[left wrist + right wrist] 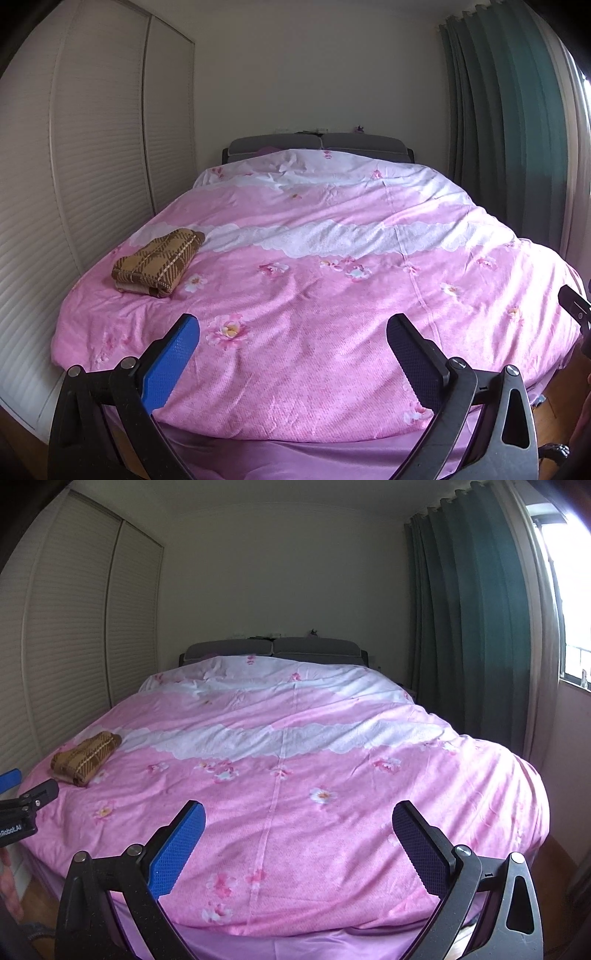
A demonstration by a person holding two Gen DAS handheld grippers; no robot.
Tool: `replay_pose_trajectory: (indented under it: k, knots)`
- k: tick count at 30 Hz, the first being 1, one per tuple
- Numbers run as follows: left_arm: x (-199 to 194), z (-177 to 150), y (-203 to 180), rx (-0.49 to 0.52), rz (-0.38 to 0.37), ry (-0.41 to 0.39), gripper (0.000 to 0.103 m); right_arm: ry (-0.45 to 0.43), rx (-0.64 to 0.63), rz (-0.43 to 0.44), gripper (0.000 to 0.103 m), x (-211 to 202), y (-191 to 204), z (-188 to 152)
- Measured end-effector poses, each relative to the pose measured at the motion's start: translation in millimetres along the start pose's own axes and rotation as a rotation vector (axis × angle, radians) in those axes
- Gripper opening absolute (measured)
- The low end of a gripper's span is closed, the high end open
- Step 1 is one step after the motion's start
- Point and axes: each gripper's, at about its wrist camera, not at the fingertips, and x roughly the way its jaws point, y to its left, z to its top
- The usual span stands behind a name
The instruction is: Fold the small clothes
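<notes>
1. Left wrist view: my left gripper (293, 332) stands over the foot of the bed, fingers spread wide, nothing between them. The blue pad (170, 365) and the dark pad (413, 362) hang above the pink floral duvet (314, 295) and are not touching it, as far as I can tell.
2. The task item, a brown plaid garment (157, 264), lies already folded into a compact stack on the duvet, forward and to the left, near the louvred wardrobe doors (92, 184). It is well apart from my fingers.
3. Right wrist view: my right gripper (299, 814) is likewise wide and empty above the bed's near edge. The same garment (86, 758) sits far left; part of my left gripper (26, 801) shows at that margin.
4. Judgement: the fold looks complete; no other loose clothing is visible.
5. Risks: reaching for the stack may snag the soft duvet between the pads and drag it, toppling the layers. Gripping only the top layer would cause the fold to open. The teal curtain (461, 627) is clear of the work area.
</notes>
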Motion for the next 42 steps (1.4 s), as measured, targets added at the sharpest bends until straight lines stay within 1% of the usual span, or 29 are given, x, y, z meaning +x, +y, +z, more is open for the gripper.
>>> replay_pose_trajectory:
  k: [19, 42]
  knots:
    - [2.8, -0.2, 3.9, -0.001, 0.003, 0.007, 0.103, 0.001, 0.006, -0.004, 0.102, 0.4, -3.4, -0.4]
    - [1.3, -0.2, -1.2, 0.003, 0.006, 0.005, 0.103, 0.003, 0.009, 0.001, 0.102, -0.5, -3.3, 1.0]
